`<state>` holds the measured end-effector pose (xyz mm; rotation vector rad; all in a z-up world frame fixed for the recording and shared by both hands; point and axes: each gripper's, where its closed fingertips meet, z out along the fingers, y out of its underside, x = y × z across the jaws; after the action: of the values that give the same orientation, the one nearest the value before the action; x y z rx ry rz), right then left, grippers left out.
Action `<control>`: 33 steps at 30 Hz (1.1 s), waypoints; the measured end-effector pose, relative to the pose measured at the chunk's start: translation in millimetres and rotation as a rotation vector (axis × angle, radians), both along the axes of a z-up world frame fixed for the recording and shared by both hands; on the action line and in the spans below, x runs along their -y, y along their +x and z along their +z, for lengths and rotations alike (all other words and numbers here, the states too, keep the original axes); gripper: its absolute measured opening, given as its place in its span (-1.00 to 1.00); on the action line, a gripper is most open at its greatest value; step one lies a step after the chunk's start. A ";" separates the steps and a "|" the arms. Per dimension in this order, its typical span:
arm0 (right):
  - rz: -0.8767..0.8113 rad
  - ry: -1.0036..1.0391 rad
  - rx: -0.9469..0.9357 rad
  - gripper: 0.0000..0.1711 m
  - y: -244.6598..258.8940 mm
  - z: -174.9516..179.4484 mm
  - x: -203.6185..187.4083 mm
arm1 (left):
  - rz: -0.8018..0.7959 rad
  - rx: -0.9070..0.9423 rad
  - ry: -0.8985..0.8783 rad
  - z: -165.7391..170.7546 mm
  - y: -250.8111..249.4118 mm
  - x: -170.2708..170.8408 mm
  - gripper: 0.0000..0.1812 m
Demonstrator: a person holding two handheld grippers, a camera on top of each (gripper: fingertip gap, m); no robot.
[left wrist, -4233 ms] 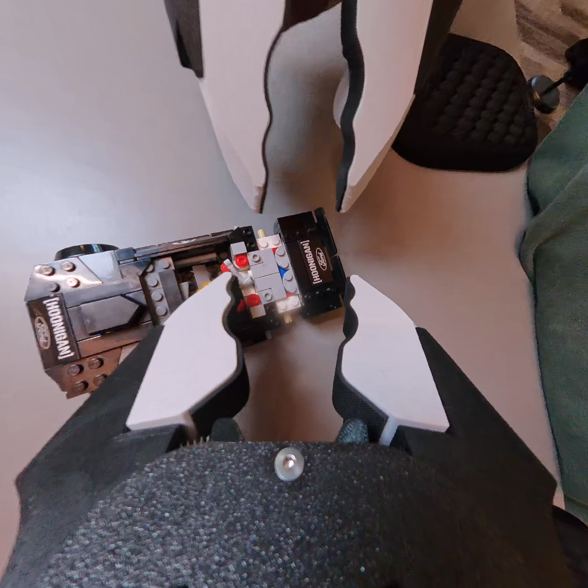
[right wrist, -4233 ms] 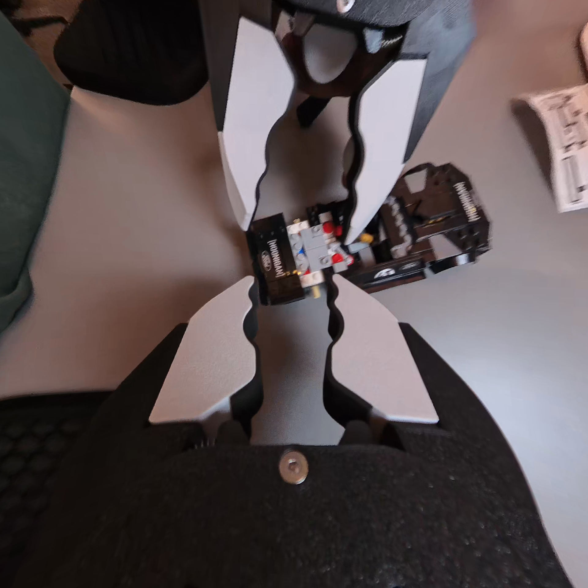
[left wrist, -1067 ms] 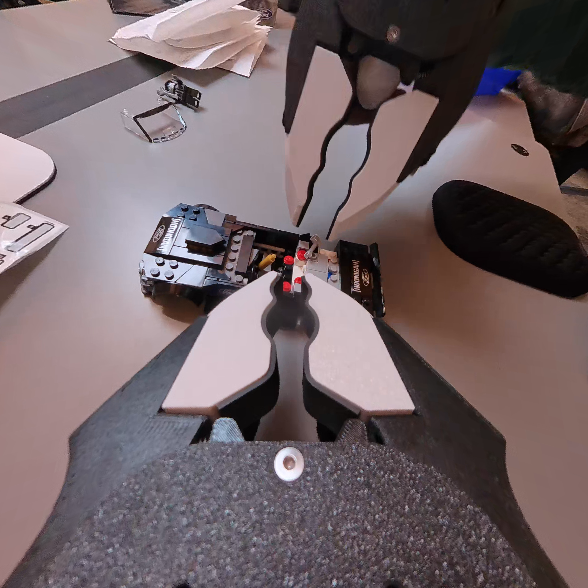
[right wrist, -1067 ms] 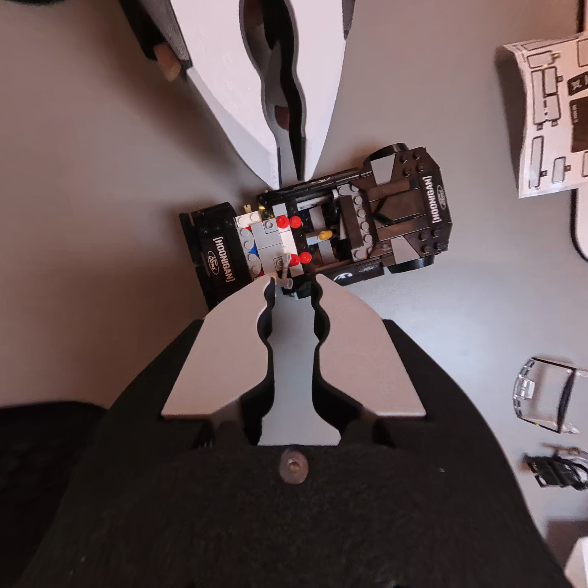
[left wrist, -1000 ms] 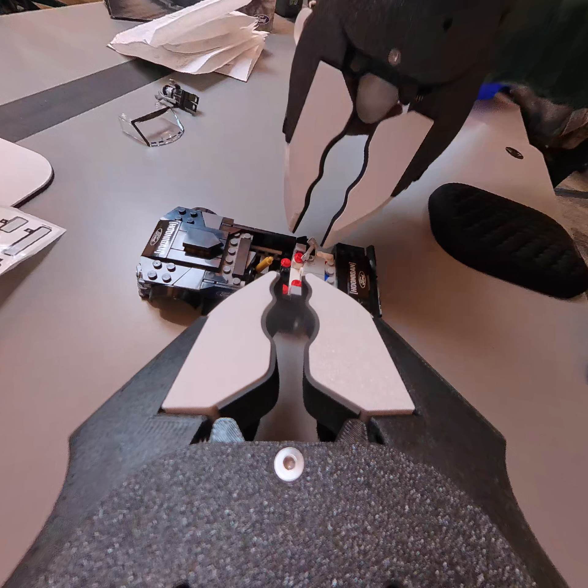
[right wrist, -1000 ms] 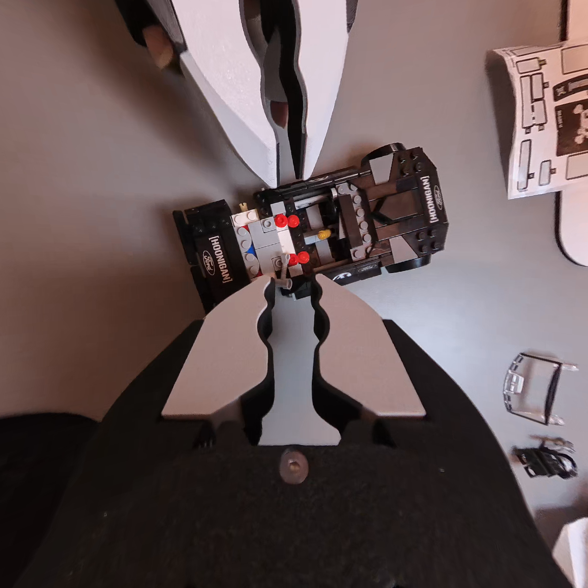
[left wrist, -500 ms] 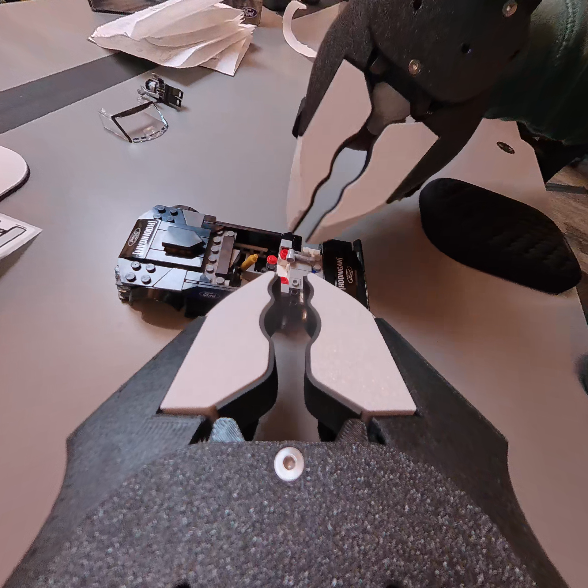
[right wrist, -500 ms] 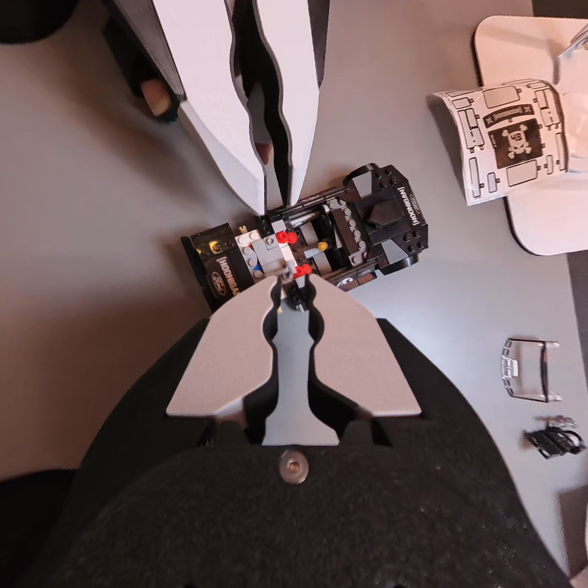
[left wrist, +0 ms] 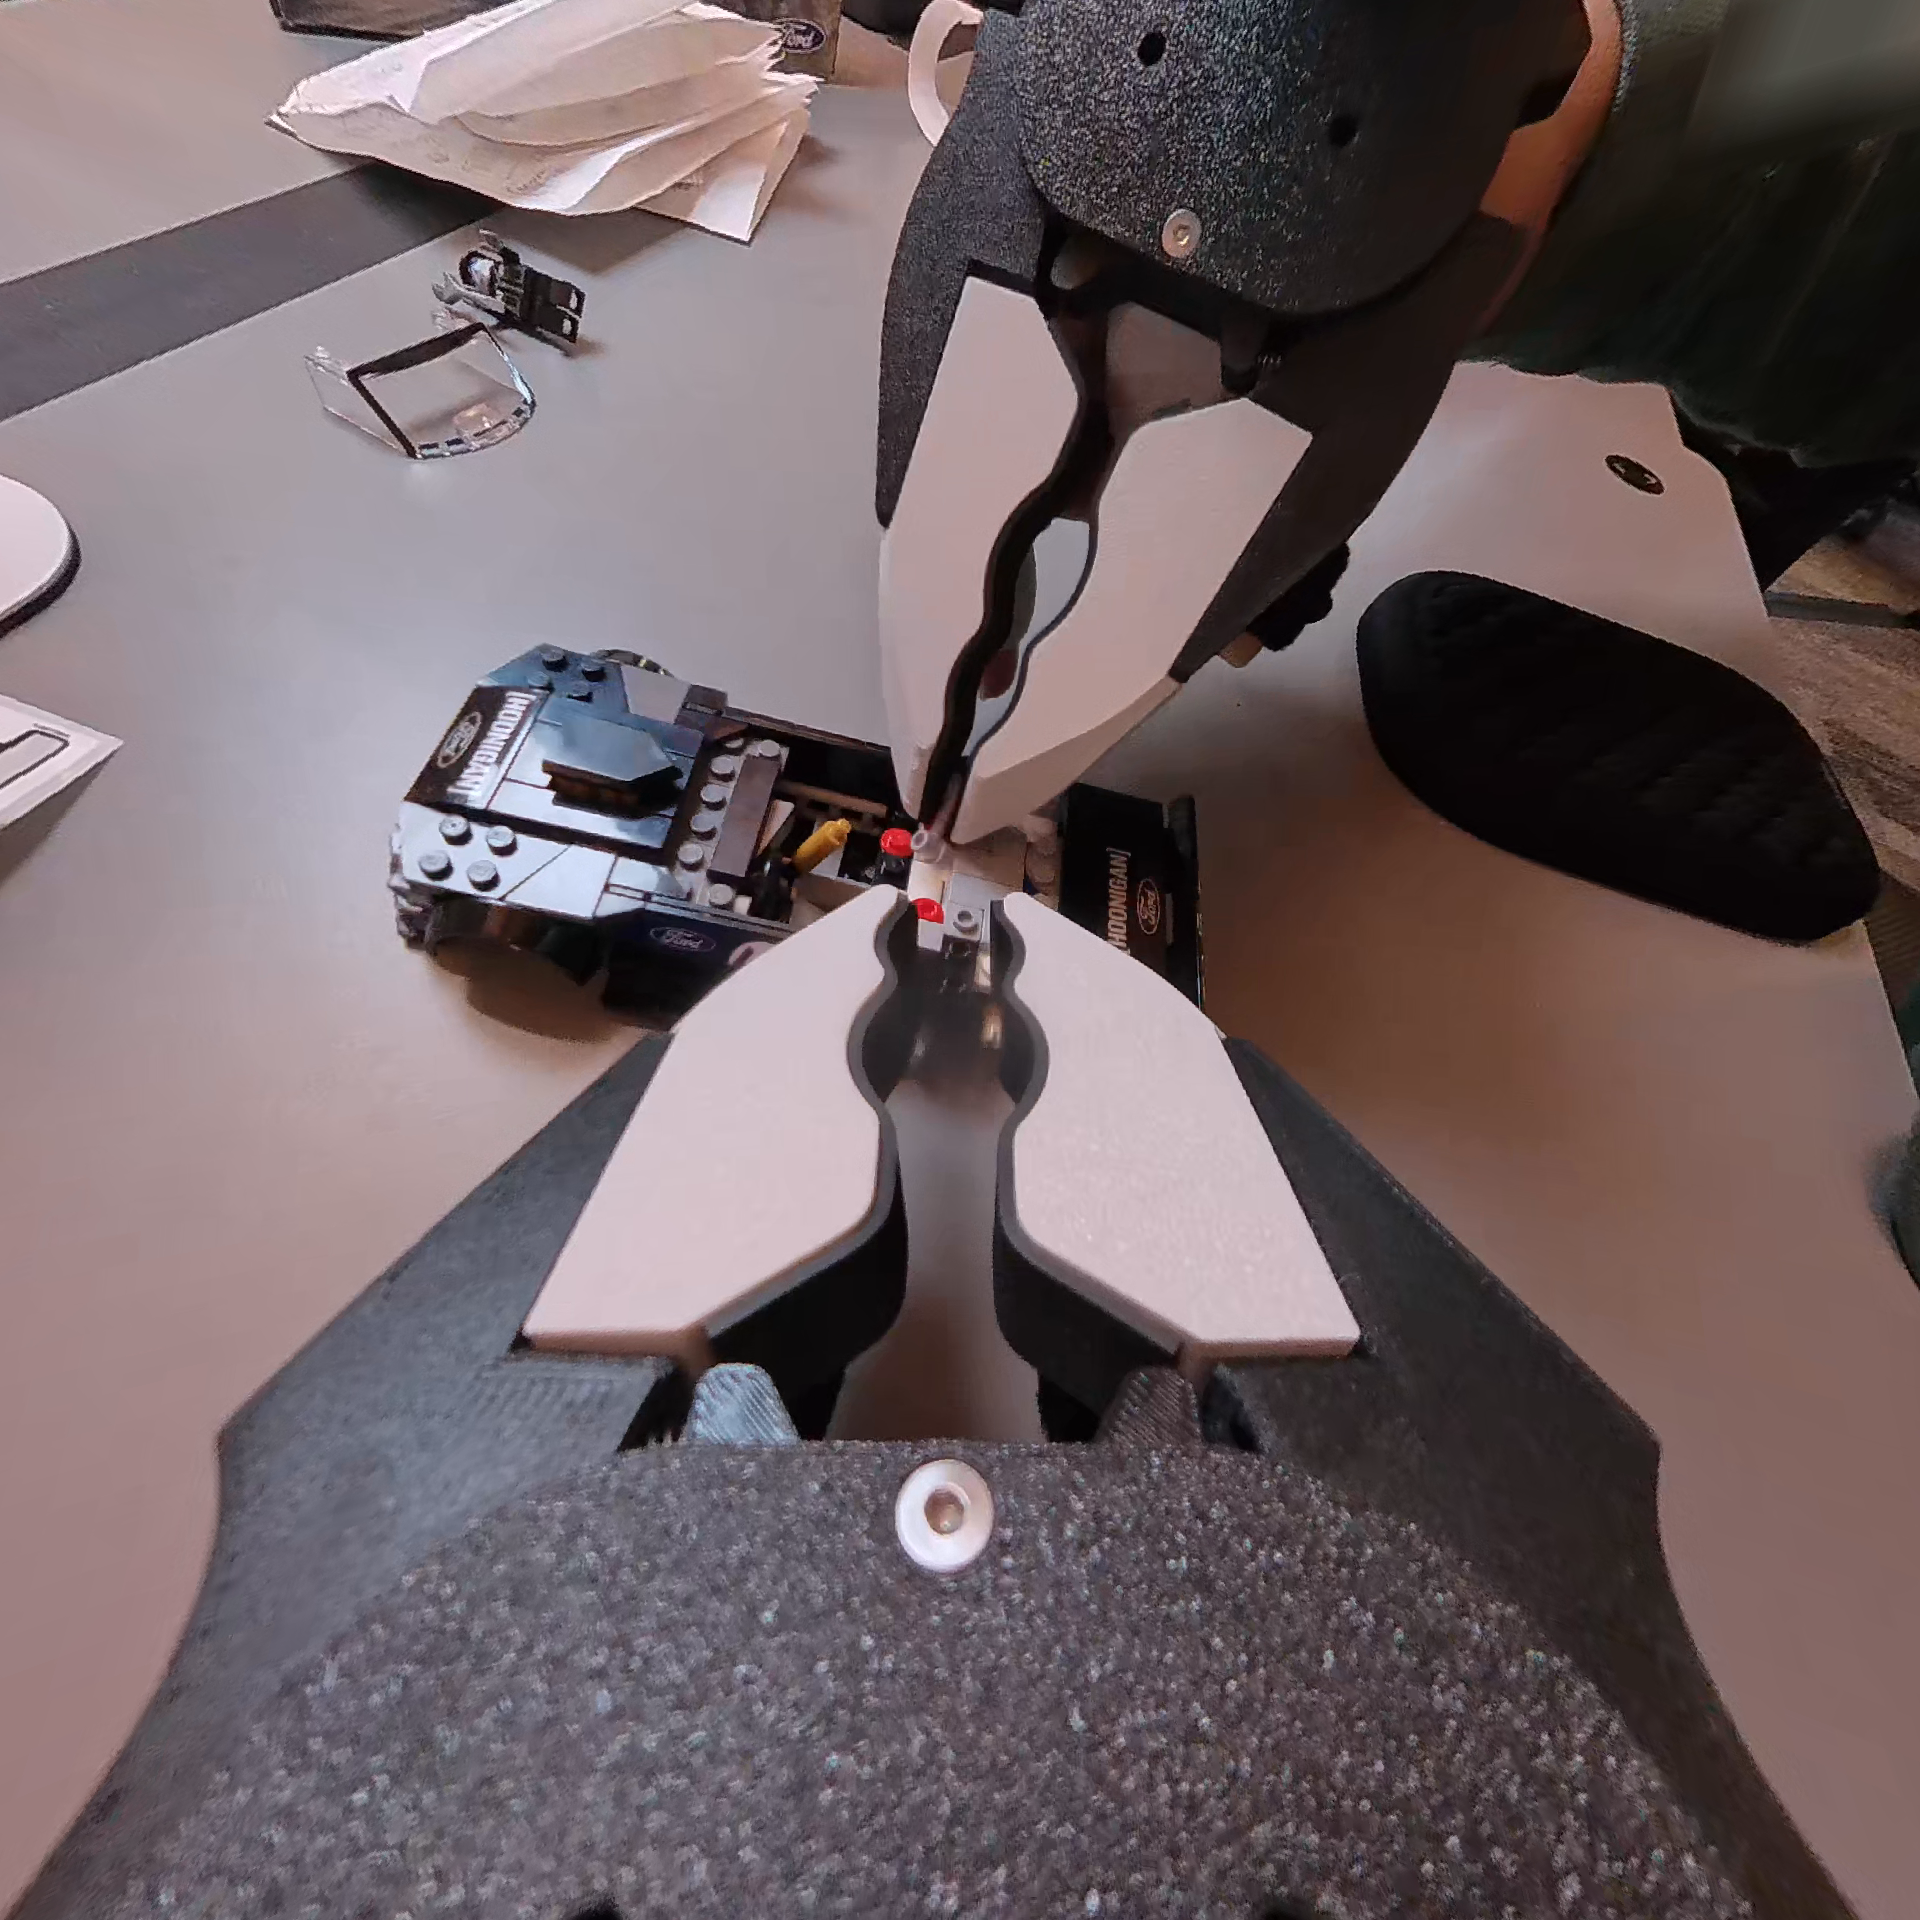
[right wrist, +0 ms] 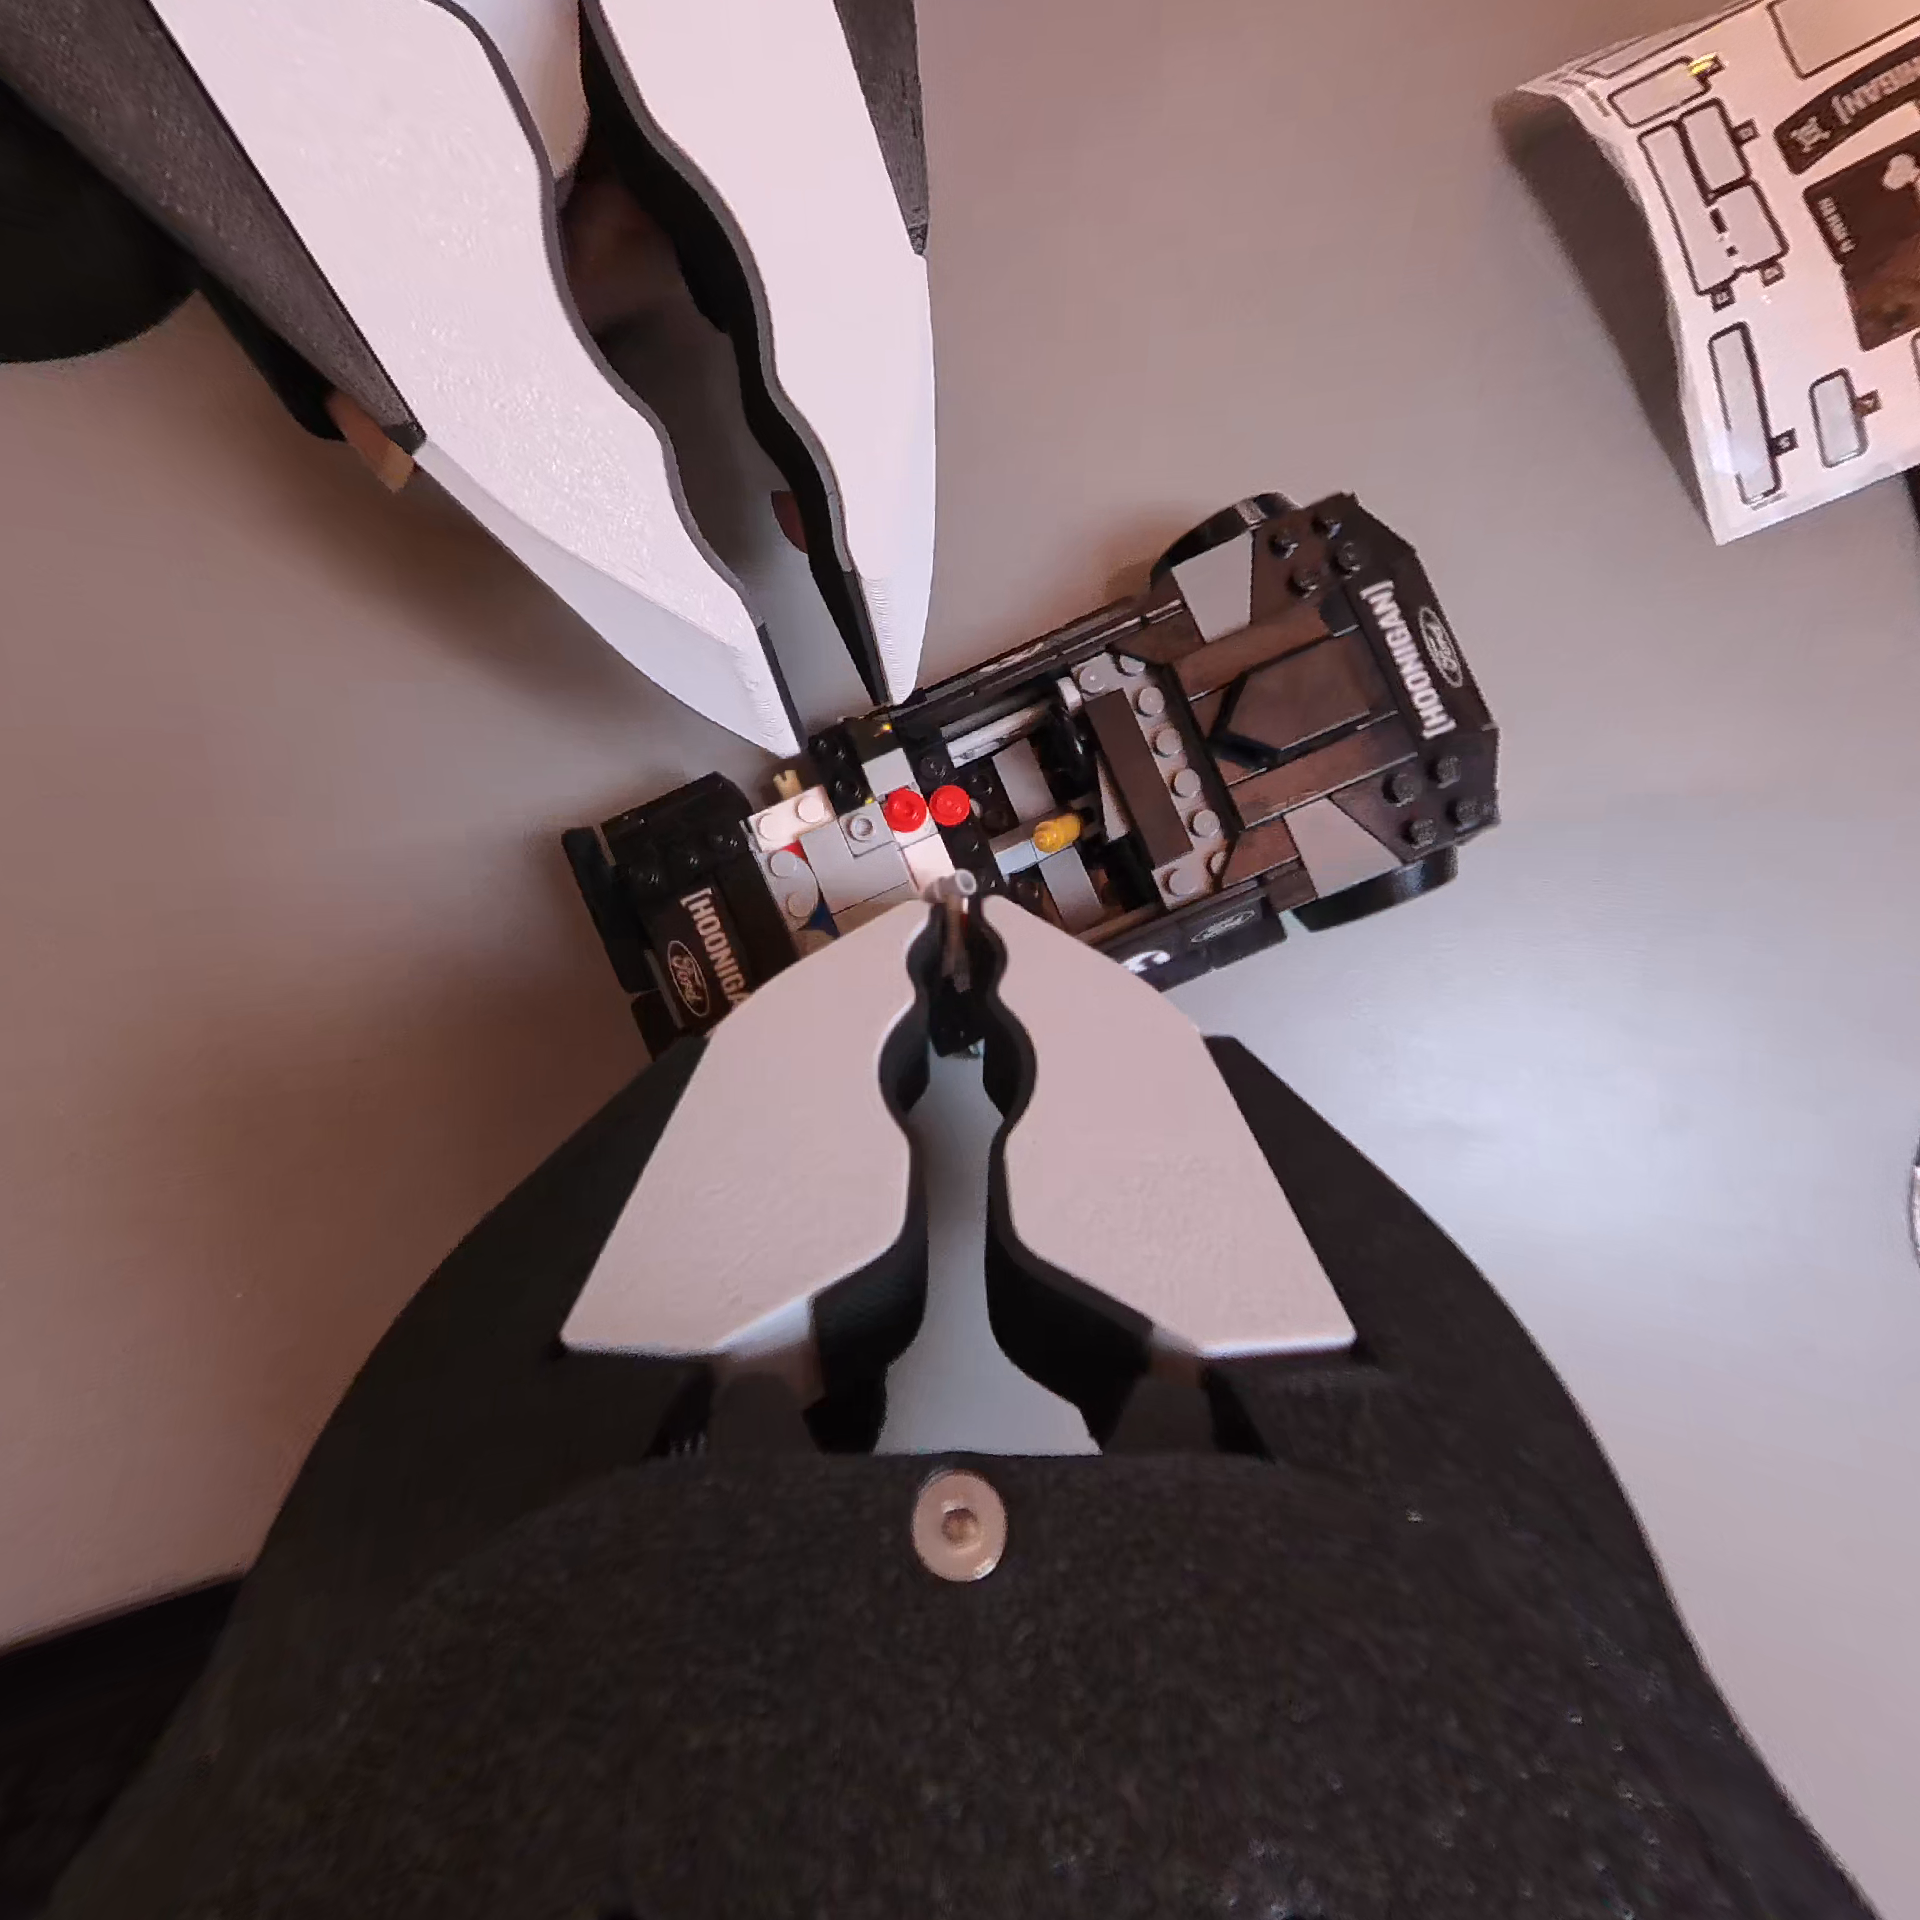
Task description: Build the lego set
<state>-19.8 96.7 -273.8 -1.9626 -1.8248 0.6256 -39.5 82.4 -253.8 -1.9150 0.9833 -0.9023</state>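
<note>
Your black Lego car (left wrist: pixel 644 821) sits on the grey table (left wrist: pixel 260 1039), part-built, cabin open, studs up. Seen from your left wrist, its hood points left and the rear spoiler (left wrist: pixel 1127 894) points right.

Your right gripper (right wrist: pixel 951 899) comes down on the rear of the cabin from above. Its fingertips are pinched on a small light-grey bar piece (right wrist: pixel 958 886), whose tip pokes out just past them. In the left wrist view that piece (left wrist: pixel 928 840) is at or touching the grey and white plates behind the cabin, right beside 1 red stud (left wrist: pixel 895 840); I cannot tell whether it is seated. The right wrist view shows 2 red studs (right wrist: pixel 925 807) side by side just beyond the piece, and a yellow part (right wrist: pixel 1058 831) farther toward the hood.

Your left gripper (left wrist: pixel 940 904) is low at the car's near side, fingertips at the rear section, with a gap between them. A red stud (left wrist: pixel 927 911) and a grey plate (left wrist: pixel 966 920) show in that gap. I cannot tell whether it actually grips the car. In the right wrist view the same gripper (right wrist: pixel 842 717) has its tips at the car's far edge.

Off to the side: clear windscreen piece (left wrist: pixel 426 400), small black sub-assembly (left wrist: pixel 514 286), white paper bags (left wrist: pixel 582 104), sticker sheet (right wrist: pixel 1745 260), black mesh pad (left wrist: pixel 1621 748).
</note>
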 end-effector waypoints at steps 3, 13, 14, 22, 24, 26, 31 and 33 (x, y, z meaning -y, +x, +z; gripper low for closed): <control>0.011 0.024 -0.004 -0.96 -0.3 0.2 1.0 | -0.006 -0.003 -0.004 -1.9 1.1 1.2 -0.85; 0.048 0.079 -0.151 -0.96 -13.8 30.5 22.5 | -0.022 0.067 -0.004 7.2 5.5 3.6 -0.78; 0.057 0.081 -0.157 -0.96 -14.6 33.3 25.3 | -0.039 0.082 -0.005 9.3 6.9 5.9 -0.77; 0.137 -0.012 -0.290 -0.97 -13.2 57.4 45.4 | -0.221 0.284 -0.054 38.0 16.6 34.2 -0.84; 0.153 -0.018 -0.306 -0.96 -11.4 59.9 48.2 | -0.230 0.353 -0.096 46.1 14.9 35.1 -0.85; 0.160 -0.036 -0.328 -0.96 -11.8 63.1 51.8 | -0.217 0.370 -0.118 47.3 13.2 32.7 -0.84; 0.153 -0.023 -0.345 -0.96 -13.5 66.4 50.6 | -0.243 0.385 -0.151 48.5 14.3 37.4 -0.92; 0.147 -0.026 -0.364 -0.96 -14.5 69.6 50.2 | -0.242 0.408 -0.168 51.8 13.2 36.9 -0.93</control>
<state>-34.3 46.5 -204.1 -1.6091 -1.7445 0.9847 -26.3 45.5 -202.0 -1.6682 0.9227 -1.4895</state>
